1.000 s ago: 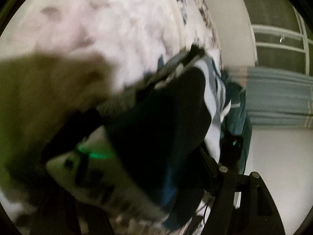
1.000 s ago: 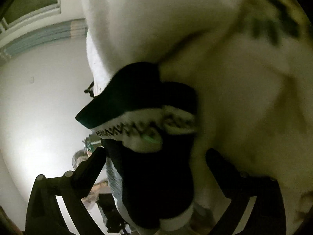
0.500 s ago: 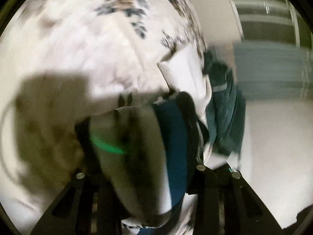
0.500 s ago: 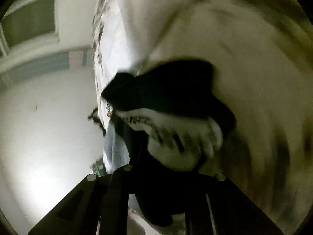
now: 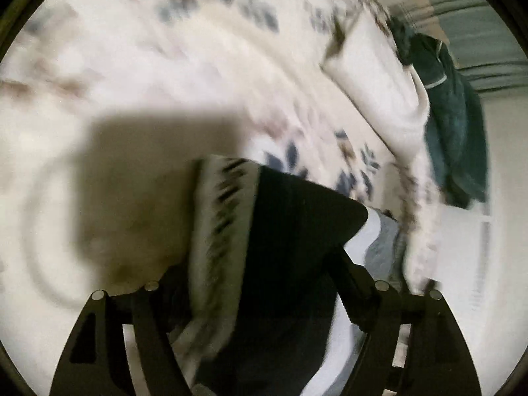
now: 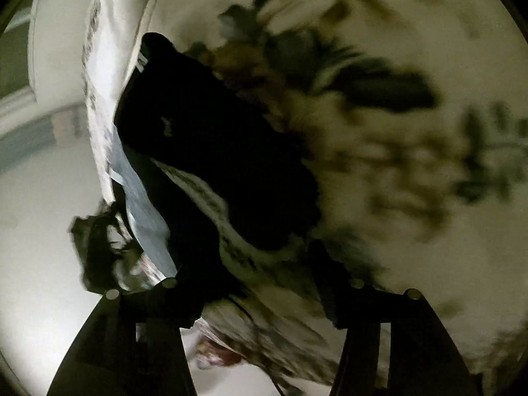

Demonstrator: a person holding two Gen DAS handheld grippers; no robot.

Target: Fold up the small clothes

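A small black garment with a grey patterned waistband (image 5: 290,247) lies on the floral bedspread (image 5: 165,66). In the left wrist view it sits between the fingers of my left gripper (image 5: 260,283), which stand wide apart around it. In the right wrist view the same black garment (image 6: 211,151) with its waistband (image 6: 237,244) lies between the spread fingers of my right gripper (image 6: 264,283). Both views are blurred by motion, so I cannot tell whether either gripper pinches the cloth.
A white folded cloth or pillow (image 5: 379,76) lies further along the bed. A dark teal garment (image 5: 455,125) hangs at the bed's edge. A pale blue-grey cloth (image 6: 145,204) lies under the black garment. A dark tangle (image 6: 99,247) shows beyond the bed edge.
Both grippers have swung over the bed and their fingers stand wider apart than half a second ago. The black garment now lies lower and flatter on the bedspread.
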